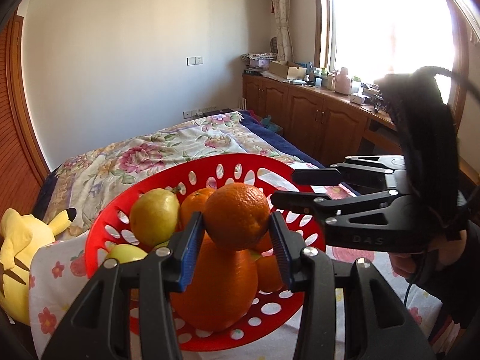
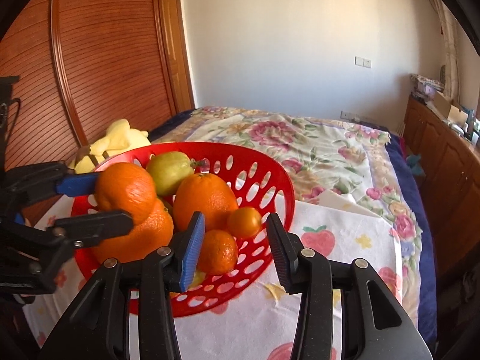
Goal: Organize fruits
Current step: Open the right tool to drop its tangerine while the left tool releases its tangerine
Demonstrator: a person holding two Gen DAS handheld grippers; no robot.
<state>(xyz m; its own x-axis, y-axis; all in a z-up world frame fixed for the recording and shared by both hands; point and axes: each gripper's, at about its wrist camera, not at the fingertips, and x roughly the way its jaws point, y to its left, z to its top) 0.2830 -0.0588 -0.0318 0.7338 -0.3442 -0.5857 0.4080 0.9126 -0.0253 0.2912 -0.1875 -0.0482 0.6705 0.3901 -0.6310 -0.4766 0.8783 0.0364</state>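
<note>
Our left tool grips an orange above the red basket; our right tool stands open, empty.

Left gripper clamped on an orange, blue pads pressed to both its sides, fingers reaching toward 12 o'clock in the left wrist view. Right gripper parted, pads not pressing anything, fingers pointing toward 12 o'clock and tilted downward. Seen from the left wrist, right gripper entering from 3 o'clock, fingers aimed toward 9 o'clock, with a hand in a dark sleeve wrapped round its handle
</note>
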